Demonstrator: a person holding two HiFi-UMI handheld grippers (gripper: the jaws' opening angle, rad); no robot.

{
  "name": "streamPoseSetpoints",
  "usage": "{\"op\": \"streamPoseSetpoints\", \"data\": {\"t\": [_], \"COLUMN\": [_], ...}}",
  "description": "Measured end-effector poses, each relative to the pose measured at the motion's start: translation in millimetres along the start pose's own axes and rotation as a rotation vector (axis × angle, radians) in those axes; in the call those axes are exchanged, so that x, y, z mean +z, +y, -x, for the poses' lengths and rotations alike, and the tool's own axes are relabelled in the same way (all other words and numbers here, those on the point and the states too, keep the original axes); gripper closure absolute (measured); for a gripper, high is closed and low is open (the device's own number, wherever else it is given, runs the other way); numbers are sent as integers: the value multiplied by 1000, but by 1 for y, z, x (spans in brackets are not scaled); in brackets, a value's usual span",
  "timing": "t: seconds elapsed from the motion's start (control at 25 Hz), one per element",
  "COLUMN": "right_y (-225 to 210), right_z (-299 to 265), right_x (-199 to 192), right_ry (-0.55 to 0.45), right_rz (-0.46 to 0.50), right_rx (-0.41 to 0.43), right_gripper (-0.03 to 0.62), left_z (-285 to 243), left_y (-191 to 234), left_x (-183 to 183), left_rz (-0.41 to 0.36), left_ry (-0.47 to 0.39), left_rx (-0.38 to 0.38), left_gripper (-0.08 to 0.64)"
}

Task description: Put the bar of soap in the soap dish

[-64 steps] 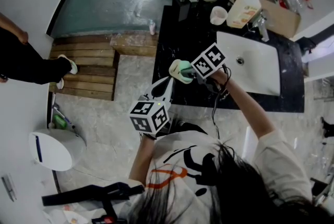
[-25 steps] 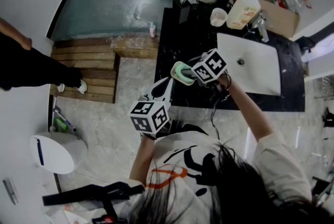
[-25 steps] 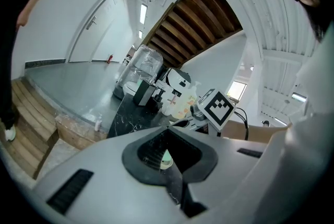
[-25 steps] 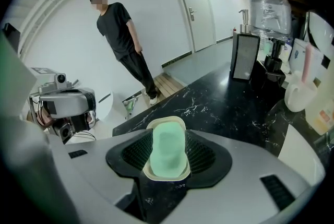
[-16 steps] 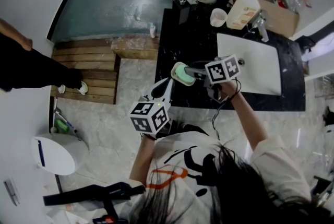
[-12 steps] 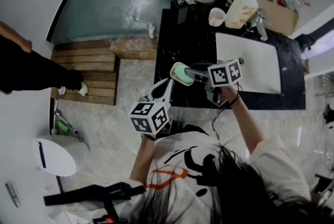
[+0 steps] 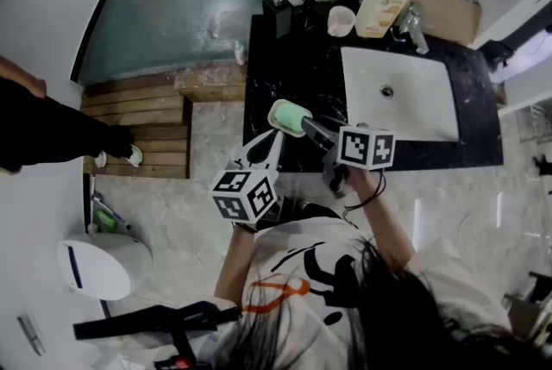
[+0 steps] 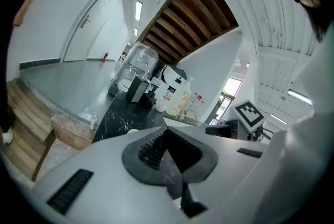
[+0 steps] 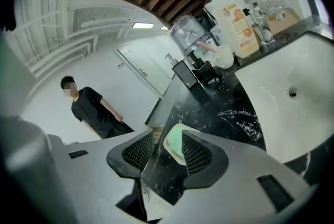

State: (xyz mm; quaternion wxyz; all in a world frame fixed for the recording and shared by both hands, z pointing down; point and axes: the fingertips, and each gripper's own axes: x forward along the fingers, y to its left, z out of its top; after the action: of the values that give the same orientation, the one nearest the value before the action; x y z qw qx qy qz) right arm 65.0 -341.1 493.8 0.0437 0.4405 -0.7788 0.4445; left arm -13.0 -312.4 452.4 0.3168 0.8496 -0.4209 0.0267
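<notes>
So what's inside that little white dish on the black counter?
A pale green bar of soap lies in the soap dish, filling most of it. The dish floor beneath the soap is covered, so I can't see it.

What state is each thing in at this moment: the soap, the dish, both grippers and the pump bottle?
bar of soap: lying in the dish, not gripped.
soap dish: upright on the black counter, near its front edge.
right gripper: jaws apart, empty, at the dish.
left gripper: jaws together, empty.
pump bottle: upright beside the sink.
</notes>
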Motion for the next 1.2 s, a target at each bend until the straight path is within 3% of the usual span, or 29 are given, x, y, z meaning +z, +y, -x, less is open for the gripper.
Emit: {"op": "streamPoseSetpoints", "data": {"t": [0.12, 0.32, 0.48, 1.2], "right_y": [8, 13, 16, 37], "right_z": [12, 34, 51, 90], "right_x": [-7, -17, -26, -79], "right_ry": [-34, -69, -74, -35], "right_rz": [-60, -82, -98, -104], "right_rx": [34, 61, 87, 171], "right_gripper": [458, 530, 551, 566], "left_z": [2, 9, 18, 66], "left_y": [-7, -20, -32, -61], "left_x": [-4, -7, -14, -60], "left_rz": [-6, -13, -10, 2], "left_ry": [5, -6, -15, -34], "left_rx": [-6, -4, 8, 75], "left_gripper": [560, 560, 560, 560]}}
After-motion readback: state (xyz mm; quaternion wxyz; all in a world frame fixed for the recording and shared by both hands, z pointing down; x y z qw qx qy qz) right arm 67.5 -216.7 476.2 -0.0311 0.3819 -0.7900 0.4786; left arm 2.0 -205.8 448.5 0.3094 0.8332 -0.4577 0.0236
